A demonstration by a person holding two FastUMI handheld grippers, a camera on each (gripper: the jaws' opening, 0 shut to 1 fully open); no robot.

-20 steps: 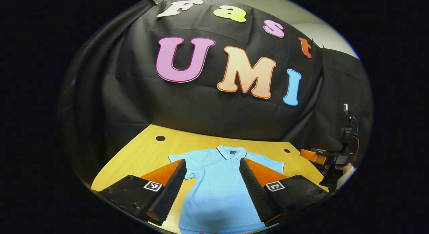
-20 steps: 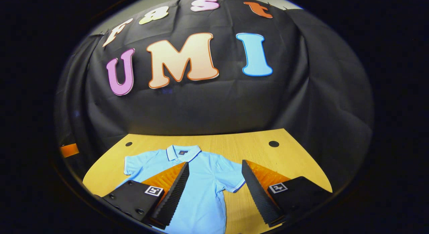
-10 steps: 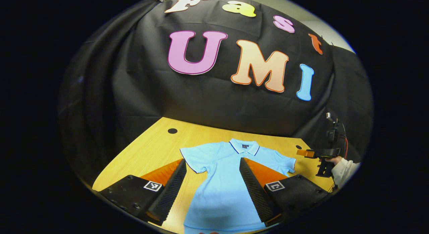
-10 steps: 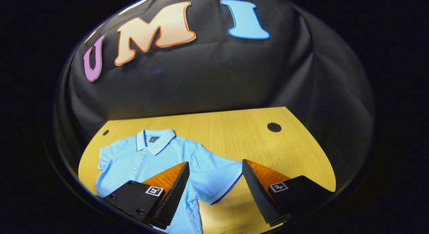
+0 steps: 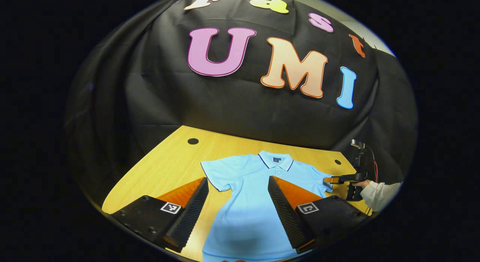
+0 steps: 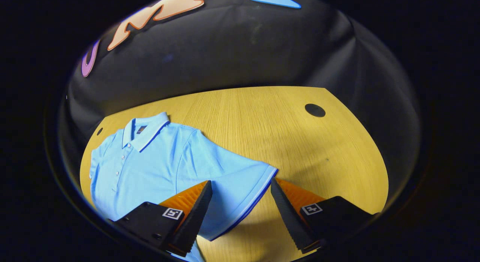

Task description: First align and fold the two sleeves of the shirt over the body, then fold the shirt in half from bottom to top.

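A light blue polo shirt (image 5: 251, 202) lies flat and face up on the wooden table (image 5: 168, 168), collar (image 5: 275, 160) toward the wall. My left gripper (image 5: 237, 179) hovers open over the shirt's body near the left short sleeve (image 5: 217, 175), holding nothing. In the right gripper view the shirt (image 6: 157, 160) spreads to the left, and its right sleeve (image 6: 240, 190) with a dark-trimmed cuff lies between the open fingers of my right gripper (image 6: 240, 182). The left gripper view shows the right gripper (image 5: 330, 179) low at that sleeve's edge, held by a hand in a white sleeve (image 5: 377, 194).
The table (image 6: 300, 142) has round dark cable holes at its back corners (image 5: 193, 141) (image 6: 315, 110). Bare wood stretches to the right of the shirt. Black cloth hangs close behind the table's far edge and sides.
My right gripper has dropped and moved in over the shirt's right sleeve, which now lies between its fingers. The left gripper has shifted slightly. Both stay open; the shirt has not moved.
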